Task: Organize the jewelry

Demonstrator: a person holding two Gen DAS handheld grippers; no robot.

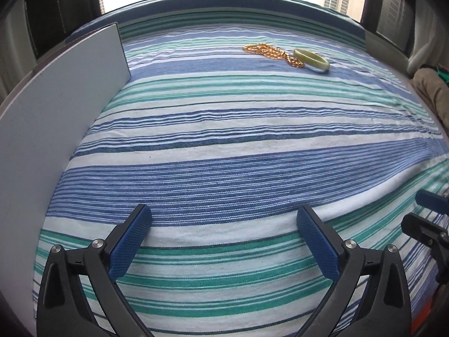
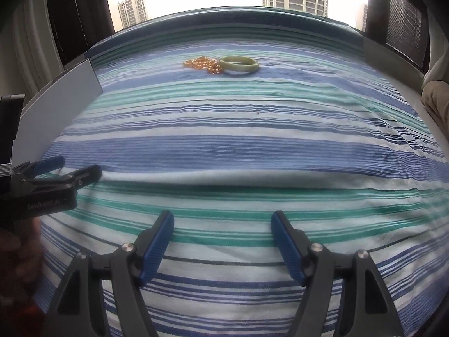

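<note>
A pale green bangle lies flat on the striped cloth at the far side, touching a heap of amber bead necklace on its left. Both also show in the right wrist view, the bangle and the beads. My left gripper is open and empty, low over the near part of the cloth, far from the jewelry. My right gripper is open and empty, also near the front. The left gripper shows at the left of the right wrist view.
A grey-white flat box or panel stands along the left edge of the striped cloth. A window with tower blocks is behind. Brown fabric lies at the right edge.
</note>
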